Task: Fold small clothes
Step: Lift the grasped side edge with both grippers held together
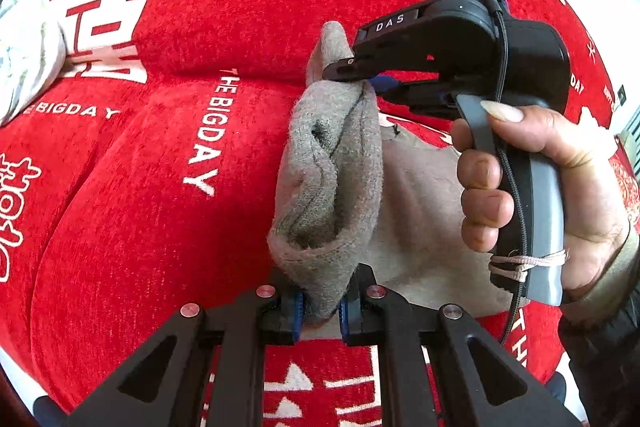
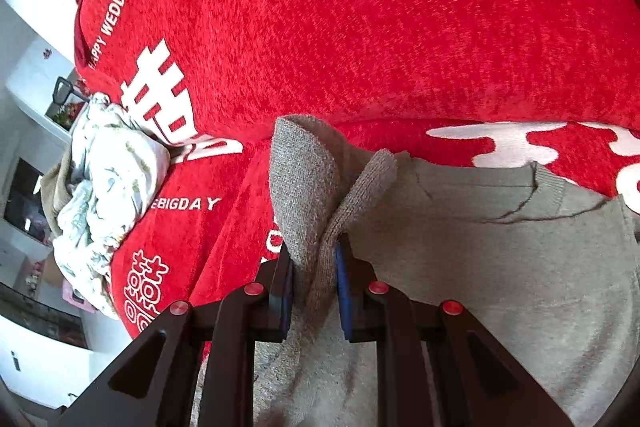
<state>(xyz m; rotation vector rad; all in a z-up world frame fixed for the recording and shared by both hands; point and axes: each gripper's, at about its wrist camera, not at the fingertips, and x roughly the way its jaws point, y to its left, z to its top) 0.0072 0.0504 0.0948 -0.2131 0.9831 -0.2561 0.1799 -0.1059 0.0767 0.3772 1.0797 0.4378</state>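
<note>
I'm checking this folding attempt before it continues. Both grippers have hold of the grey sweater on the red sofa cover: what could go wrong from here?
1. The left hand-held gripper pinches only a bunched edge of the grey sweater; it may slip out mid-fold.
2. The right hand-held gripper clamps a crumpled, twisted strip of knit, so the fold could set in crooked.
3. The fuzzy red sofa cover may drag the sweater's body, wrinkling it.
</note>
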